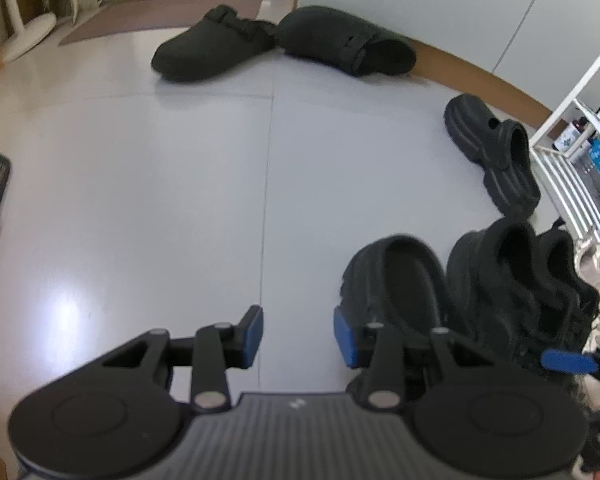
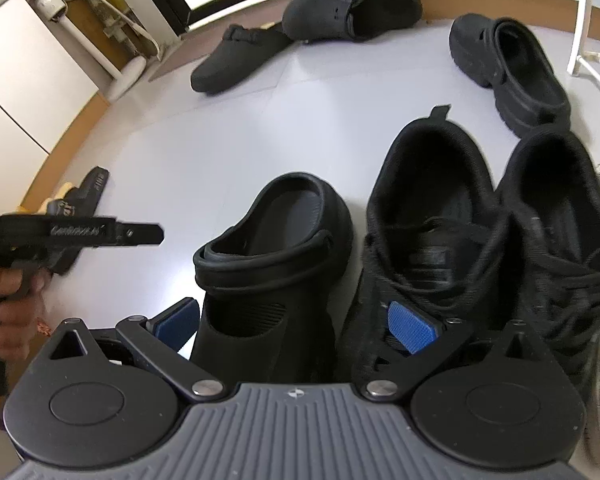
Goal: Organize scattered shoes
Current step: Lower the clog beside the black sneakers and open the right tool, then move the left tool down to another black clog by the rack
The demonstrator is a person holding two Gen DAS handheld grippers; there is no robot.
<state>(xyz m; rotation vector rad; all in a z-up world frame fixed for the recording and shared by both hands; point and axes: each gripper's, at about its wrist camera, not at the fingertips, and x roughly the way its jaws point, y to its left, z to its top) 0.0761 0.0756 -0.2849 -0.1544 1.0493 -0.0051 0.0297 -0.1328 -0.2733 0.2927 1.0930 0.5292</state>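
I'm holding my left tool [image 1: 298,334] partly open over bare floor [image 1: 140,200], gripping nothing. My right tool [image 2: 296,326] is gaping around the clog [image 2: 276,256]; only its view shows a slide [image 2: 86,196].

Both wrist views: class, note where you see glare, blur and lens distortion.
Left wrist view: glare patch on the floor, wall line bowed by the fisheye, clogs soft. Right wrist view: the other tool is motion-blurred, floor edge curves, and there is glare beside the clog.

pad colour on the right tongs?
Blue, textured pads; clearest in the right wrist view.
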